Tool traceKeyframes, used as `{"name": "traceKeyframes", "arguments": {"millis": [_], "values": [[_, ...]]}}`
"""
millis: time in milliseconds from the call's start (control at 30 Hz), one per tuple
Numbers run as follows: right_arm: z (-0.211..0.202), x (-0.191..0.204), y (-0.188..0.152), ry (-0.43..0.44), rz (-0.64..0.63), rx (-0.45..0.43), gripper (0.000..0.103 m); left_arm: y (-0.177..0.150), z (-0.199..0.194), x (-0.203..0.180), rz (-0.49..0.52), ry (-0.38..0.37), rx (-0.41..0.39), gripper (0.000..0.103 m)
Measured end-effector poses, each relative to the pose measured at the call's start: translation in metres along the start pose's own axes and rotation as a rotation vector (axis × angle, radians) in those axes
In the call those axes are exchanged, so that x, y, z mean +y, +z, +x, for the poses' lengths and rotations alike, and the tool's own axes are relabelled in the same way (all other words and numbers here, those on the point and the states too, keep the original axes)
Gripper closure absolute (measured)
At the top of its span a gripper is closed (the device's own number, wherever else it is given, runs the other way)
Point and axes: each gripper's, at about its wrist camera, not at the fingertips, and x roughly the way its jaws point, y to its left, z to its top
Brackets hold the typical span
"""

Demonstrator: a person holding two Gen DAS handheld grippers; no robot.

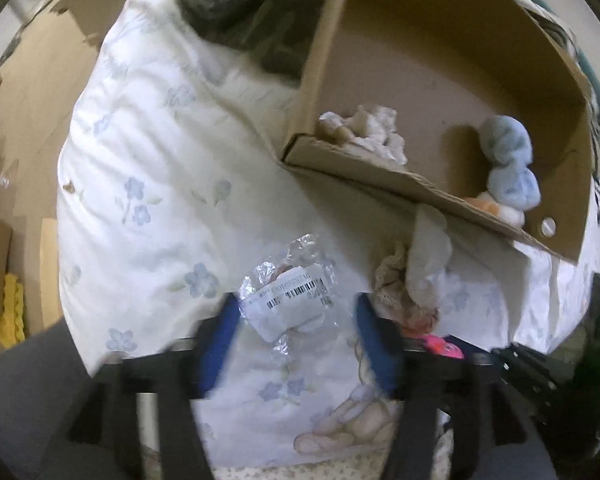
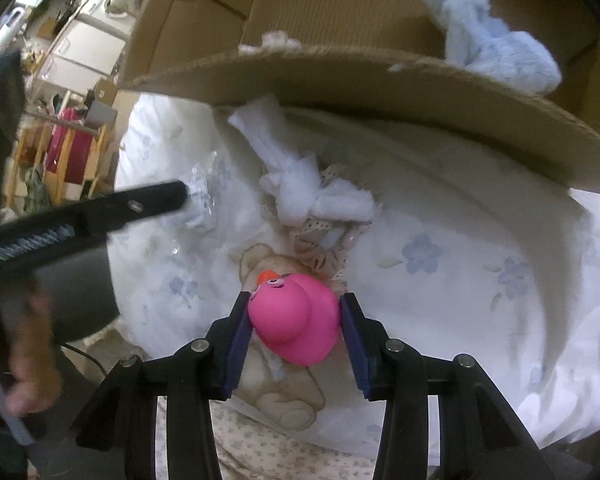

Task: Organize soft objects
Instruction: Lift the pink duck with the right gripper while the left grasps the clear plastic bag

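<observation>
Between right tongs pads: pink duck, clenched, above bed. Cardboard box directly ahead, upward. Left tongs spread wide, straddling plastic-wrapped packet, farther from box opening.

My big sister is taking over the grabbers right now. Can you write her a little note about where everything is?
Right gripper: shut on the pink rubber duck, low over the flowered duvet.
Left gripper: open, around the crinkly plastic packet, not gripping.
Done: blue plush and cream cloth are inside the cardboard box.
Left: duck, packet, and the white-and-lace bundle beside the box.
</observation>
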Motion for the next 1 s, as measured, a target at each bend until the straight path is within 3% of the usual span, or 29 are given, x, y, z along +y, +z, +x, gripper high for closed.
{"name": "traceKeyframes", "arguments": {"millis": [133, 267, 300, 333, 400, 500, 667, 1000], "values": [[-0.008, -0.002, -0.001, -0.001, 0.006, -0.026, 0.057, 0.004, 0.020, -0.003, -0.025, -0.003, 0.052, 0.036], [-0.011, -0.006, 0.000, -0.007, 0.004, -0.036, 0.057, 0.008, 0.038, -0.010, -0.013, 0.060, 0.075, 0.037], [-0.012, -0.007, 0.000, -0.008, 0.004, -0.037, 0.057, 0.009, 0.039, -0.012, -0.013, 0.070, 0.070, 0.042], [-0.013, -0.007, 0.000, -0.009, 0.004, -0.038, 0.057, 0.009, 0.038, -0.012, -0.015, 0.085, 0.057, 0.056], [-0.015, -0.007, 0.000, -0.005, 0.005, -0.042, 0.057, 0.011, 0.038, -0.015, 0.002, 0.117, 0.050, 0.073], [-0.021, -0.009, 0.001, -0.003, 0.003, -0.050, 0.057, 0.011, 0.036, -0.020, 0.040, 0.114, 0.045, 0.090], [-0.023, -0.008, 0.001, 0.006, -0.003, -0.057, 0.057, 0.006, 0.023, -0.025, 0.072, 0.092, 0.035, 0.091], [-0.038, -0.006, -0.004, 0.031, -0.003, -0.097, 0.057, -0.008, -0.035, -0.031, 0.143, 0.057, -0.117, 0.091]]}}
